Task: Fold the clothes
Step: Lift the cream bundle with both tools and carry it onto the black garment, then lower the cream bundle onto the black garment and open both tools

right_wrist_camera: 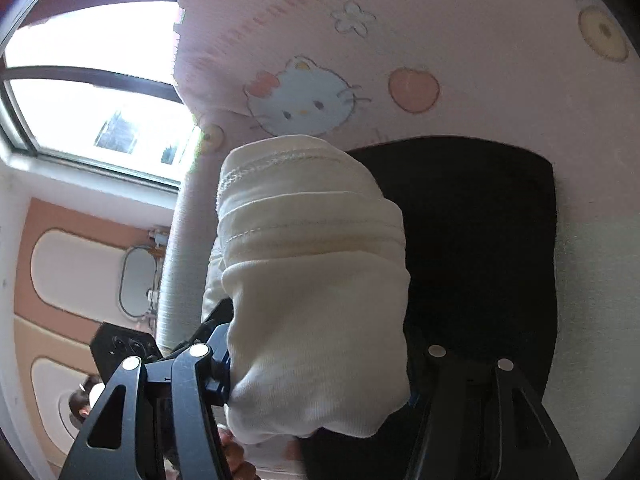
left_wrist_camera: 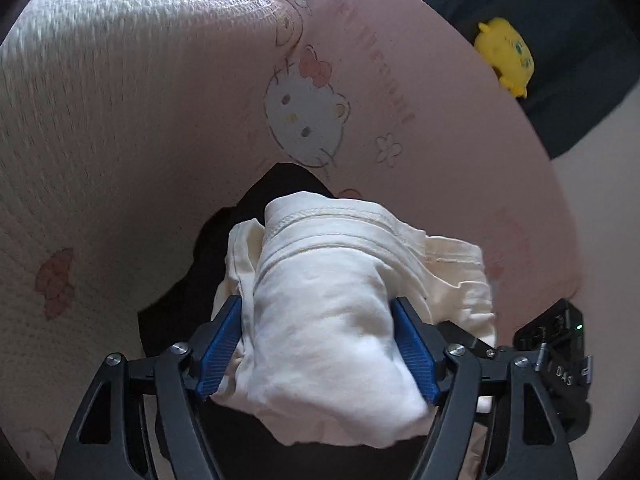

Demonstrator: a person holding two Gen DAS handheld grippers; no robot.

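Here both the left gripper (left_wrist_camera: 318, 344) and right gripper (right_wrist_camera: 320, 364) clench the folded cream garment (left_wrist_camera: 340, 280); lower it level onto the black stack (right_wrist_camera: 480, 240) before releasing.

folded garment (left_wrist_camera: 328, 304) – between left gripper (left_wrist_camera: 320, 344) fingers | over dark cloth (left_wrist_camera: 224, 248) – on bedsheet (left_wrist_camera: 160, 140)

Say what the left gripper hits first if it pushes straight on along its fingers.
The cream folded garment already fills the left gripper, so nothing new comes first. Past it, probably the black garment lying on the pink cartoon-print sheet; depth is unclear.
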